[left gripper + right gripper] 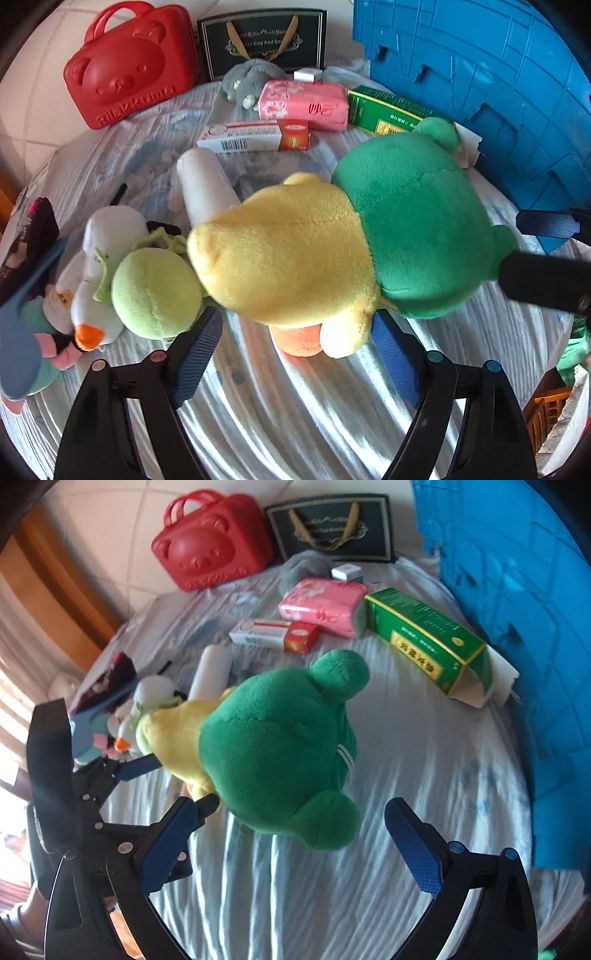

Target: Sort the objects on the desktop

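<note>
Left claw (295, 354): mine, closed in on the yellow end of the plush toy (354, 236); both blue pads press its sides, with an orange foot showing between them.
Right claw (291, 845): spread wide and holding nothing; the toy's green head (284, 760) sits just ahead of the gap, not touched by either pad.
Plush toy: green head, yellow body, lying across the middle of the table (424, 775), over the wrinkled pale cloth.
Toy pile: just left of my left claw, a lime-green plush ball (155, 291) touches a white plush with an orange beak (99, 266).
White tube (207, 184): behind the toy, angled away from me.
Boxes: farther back, a white-and-red carton (255, 138), a pink tissue pack (304, 103) and a green box (424, 642) with an open end flap.
Far edge: a red bear-faced case (129, 70), a dark gift bag (262, 40) with a grey plush (247, 79) in front of it.
Right side: a blue crate (498, 88) standing beside the green box.
</note>
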The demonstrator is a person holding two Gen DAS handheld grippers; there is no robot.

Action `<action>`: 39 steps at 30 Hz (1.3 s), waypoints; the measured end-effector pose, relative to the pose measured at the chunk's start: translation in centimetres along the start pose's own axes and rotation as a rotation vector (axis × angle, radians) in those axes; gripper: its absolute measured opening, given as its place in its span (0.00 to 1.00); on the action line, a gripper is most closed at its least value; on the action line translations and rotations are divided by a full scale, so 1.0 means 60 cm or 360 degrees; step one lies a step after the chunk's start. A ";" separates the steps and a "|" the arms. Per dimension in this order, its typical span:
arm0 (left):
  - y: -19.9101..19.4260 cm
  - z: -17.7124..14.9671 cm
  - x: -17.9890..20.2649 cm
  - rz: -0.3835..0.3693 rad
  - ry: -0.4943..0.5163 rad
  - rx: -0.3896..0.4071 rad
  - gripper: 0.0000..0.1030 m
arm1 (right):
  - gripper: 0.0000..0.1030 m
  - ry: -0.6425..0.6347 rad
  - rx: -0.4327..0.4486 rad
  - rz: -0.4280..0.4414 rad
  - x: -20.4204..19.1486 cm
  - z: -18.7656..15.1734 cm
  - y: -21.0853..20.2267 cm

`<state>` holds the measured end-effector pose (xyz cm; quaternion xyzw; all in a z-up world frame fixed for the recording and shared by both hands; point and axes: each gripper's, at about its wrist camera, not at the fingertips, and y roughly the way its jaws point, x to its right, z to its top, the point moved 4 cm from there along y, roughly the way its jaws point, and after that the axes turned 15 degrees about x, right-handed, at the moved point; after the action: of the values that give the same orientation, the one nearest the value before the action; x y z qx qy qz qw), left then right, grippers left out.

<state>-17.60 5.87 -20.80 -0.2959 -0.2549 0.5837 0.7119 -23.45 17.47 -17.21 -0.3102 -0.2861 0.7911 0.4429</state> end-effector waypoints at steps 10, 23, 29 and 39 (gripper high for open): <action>0.058 -0.001 -0.003 0.0106 -0.0042 -0.0077 0.80 | 1.00 0.0009 -0.0187 0.0138 0.010 -0.008 0.102; -0.041 0.069 0.015 -0.0005 0.0174 0.0213 0.55 | 0.99 -0.0112 0.0039 0.0215 -0.015 0.035 0.026; -0.135 0.156 0.018 0.0003 0.0249 0.0464 0.55 | 0.99 -0.0147 0.0284 0.0211 -0.041 0.101 -0.071; -0.266 0.328 0.113 -0.0029 0.0408 0.0898 0.55 | 0.99 -0.0128 0.0709 0.0041 -0.012 0.225 -0.293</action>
<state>-19.40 12.70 4.46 -0.1556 0.0066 0.5829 0.7975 -23.98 22.26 4.43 -0.1766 -0.1176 0.8521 0.4785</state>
